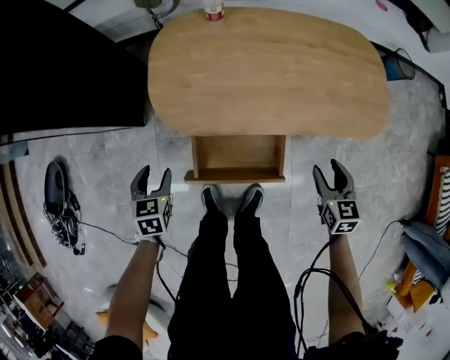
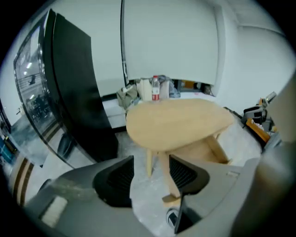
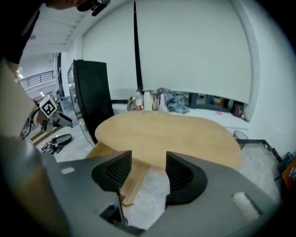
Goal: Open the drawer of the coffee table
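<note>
The oval wooden coffee table [image 1: 267,70] stands ahead of me, and its drawer [image 1: 238,159] is pulled out toward my feet, empty inside. My left gripper [image 1: 152,181] hovers to the left of the drawer's front, jaws apart with nothing between them. My right gripper [image 1: 332,176] hangs to the right of the drawer, also open and empty. In the left gripper view the table [image 2: 180,124] lies beyond the gripper [image 2: 151,170]. In the right gripper view the table [image 3: 171,134] and the drawer's front board [image 3: 132,185] show past the gripper [image 3: 149,167].
A large black cabinet [image 1: 63,70] stands at the left. A bottle [image 1: 214,11] sits at the table's far edge. Cables and a dark device [image 1: 60,204] lie on the marble floor at left. An orange crate [image 1: 422,281] and clutter are at right. My shoes [image 1: 232,198] stand under the drawer front.
</note>
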Action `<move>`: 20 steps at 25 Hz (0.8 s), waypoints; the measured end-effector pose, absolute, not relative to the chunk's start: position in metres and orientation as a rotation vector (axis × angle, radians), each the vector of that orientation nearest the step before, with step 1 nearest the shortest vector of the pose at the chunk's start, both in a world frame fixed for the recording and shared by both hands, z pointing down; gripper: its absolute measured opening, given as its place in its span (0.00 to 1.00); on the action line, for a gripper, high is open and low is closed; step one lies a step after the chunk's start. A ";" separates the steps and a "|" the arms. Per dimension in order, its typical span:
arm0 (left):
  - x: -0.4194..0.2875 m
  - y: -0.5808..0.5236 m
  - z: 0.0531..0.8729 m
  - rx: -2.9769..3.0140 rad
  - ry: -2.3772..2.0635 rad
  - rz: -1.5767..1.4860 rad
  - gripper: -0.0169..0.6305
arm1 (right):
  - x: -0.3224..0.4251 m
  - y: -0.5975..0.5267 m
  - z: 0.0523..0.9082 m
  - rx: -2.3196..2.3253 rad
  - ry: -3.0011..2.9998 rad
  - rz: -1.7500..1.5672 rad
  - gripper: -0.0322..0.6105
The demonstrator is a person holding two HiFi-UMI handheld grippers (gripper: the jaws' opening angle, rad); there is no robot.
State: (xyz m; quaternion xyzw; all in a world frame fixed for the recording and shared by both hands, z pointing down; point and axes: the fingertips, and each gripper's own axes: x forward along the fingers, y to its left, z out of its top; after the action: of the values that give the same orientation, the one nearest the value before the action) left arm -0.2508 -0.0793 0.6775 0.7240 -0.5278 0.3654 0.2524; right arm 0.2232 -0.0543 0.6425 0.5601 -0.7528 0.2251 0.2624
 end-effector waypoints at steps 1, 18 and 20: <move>-0.240 -0.096 0.645 2.027 -1.462 0.949 0.41 | 0.224 -0.069 0.613 1.558 -2.059 0.577 0.41; -0.088 -0.173 0.142 2.748 -1.574 0.087 0.03 | 0.089 -0.147 0.179 1.668 -2.668 0.184 0.12; -0.090 -0.171 0.106 2.773 -1.594 0.007 0.03 | 0.083 -0.147 0.139 1.671 -2.714 0.105 0.11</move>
State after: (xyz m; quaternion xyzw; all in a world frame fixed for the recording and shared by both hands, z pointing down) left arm -0.0897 -0.1709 0.1064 0.8666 -0.4982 0.0022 -0.0284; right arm 0.0825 -0.1472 0.1395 0.5239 -0.8508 0.0328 -0.0239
